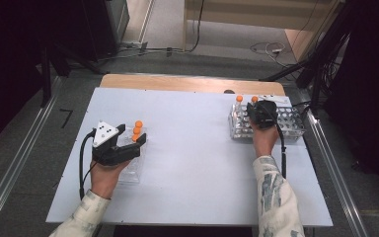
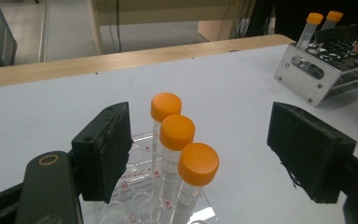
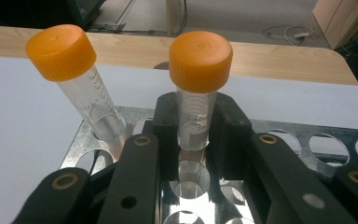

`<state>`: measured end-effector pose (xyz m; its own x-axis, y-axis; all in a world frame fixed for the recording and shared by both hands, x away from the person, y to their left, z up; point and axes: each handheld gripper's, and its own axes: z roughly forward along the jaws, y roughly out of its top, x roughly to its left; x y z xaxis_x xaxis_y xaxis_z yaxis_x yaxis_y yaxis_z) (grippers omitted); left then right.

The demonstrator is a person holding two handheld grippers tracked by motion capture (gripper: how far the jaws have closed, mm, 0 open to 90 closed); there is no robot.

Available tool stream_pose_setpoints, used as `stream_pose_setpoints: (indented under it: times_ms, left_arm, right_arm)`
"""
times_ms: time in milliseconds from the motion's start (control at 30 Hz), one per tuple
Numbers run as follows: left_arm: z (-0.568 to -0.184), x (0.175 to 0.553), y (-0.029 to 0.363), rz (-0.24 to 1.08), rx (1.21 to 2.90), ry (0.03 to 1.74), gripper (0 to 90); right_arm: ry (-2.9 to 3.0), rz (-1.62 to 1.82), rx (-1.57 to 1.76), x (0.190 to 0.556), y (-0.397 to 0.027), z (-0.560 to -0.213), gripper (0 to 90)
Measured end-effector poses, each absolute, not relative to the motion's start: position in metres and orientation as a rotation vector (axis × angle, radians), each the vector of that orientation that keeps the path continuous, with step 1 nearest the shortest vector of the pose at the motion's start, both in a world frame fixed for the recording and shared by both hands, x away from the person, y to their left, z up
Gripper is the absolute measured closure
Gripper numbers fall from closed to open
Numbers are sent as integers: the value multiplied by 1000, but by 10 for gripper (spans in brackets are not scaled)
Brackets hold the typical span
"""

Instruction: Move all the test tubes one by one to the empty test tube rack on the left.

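Right gripper: black jaws closed on the clear plastic tube with orange screw cap, pads pressing its wall below the cap.
Held tube: upright, its foot at a hole of the perforated metal rack, at the tabletop's far right.
Neighbouring tube: same make, tilted, seated in a corner hole beside the jaws.
Left gripper: jaws apart, gripping nothing.
Three orange-capped tubes: in a row in the clear acrylic rack, between the open jaws, untouched.
White tabletop: carries both racks, well apart.
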<state>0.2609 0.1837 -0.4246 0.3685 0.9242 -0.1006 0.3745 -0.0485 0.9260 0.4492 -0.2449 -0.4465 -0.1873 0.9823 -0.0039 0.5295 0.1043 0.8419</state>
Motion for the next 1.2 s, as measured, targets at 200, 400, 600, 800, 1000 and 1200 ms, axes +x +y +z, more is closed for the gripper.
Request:
stream_pose_setpoints:
  times_ms: [200, 400, 600, 800, 1000, 1200]
  left_arm:
    - [-424, 261, 184, 686, 1620, 1183, 219]
    - [-424, 261, 184, 687, 1619, 1182, 219]
    - [-425, 261, 184, 686, 1620, 1183, 214]
    - [-425, 261, 184, 686, 1619, 1185, 205]
    - [-424, 261, 184, 685, 1612, 1184, 202]
    - [-424, 260, 185, 690, 1607, 1182, 202]
  right_arm:
    - [1785, 970, 1478, 449, -244, -446, 714]
    - [1767, 987, 1468, 447, -245, -442, 716]
    - [1749, 1009, 1454, 444, -247, -435, 719]
    - [1731, 1030, 1444, 441, -248, -427, 720]
    - [1717, 1058, 1419, 437, -250, -416, 722]
    - [1704, 1090, 1396, 429, -252, -404, 722]
